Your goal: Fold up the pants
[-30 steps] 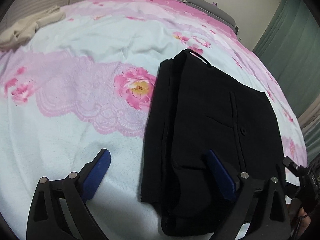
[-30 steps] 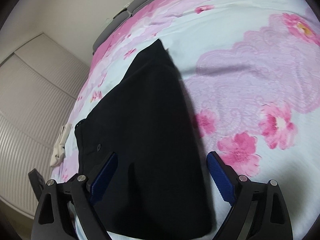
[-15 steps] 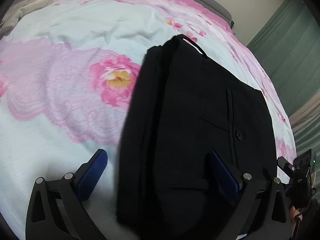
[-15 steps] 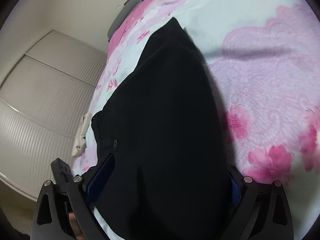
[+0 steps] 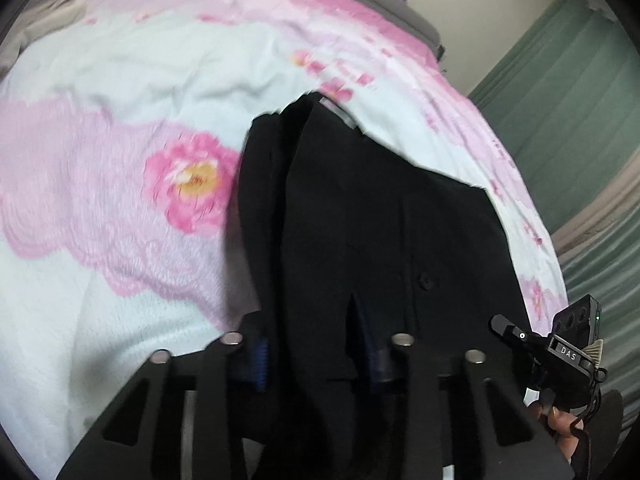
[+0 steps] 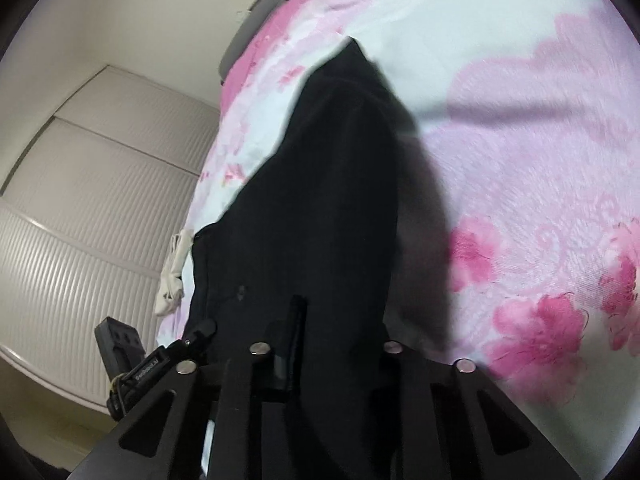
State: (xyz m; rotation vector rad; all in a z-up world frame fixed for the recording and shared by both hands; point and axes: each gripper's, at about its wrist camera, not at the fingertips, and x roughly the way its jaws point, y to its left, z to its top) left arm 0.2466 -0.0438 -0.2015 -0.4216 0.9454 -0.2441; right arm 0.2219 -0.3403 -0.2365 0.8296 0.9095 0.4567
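- Black pants, already folded lengthwise, lie on the flowered bedspread near the bed's near edge, their far corner reaching toward the head of the bed.
- Both grippers' jaws have just been closing, with cloth between them: a second ago they stood wide over the near end of the pants; now the left gripper is clenched on a bunched ridge of black fabric, and the right gripper is likewise clamped on the same end.
- Judging from this, the near end is secured and ready to be lifted and carried over toward the far end for the next fold.
- Blur softens both views. The right gripper's pads are buried in dark cloth, so how many layers each gripper pinches cannot be told. The pants' near hem is hidden under the grippers.
- A pale garment lies beyond the pants near the bed's edge.
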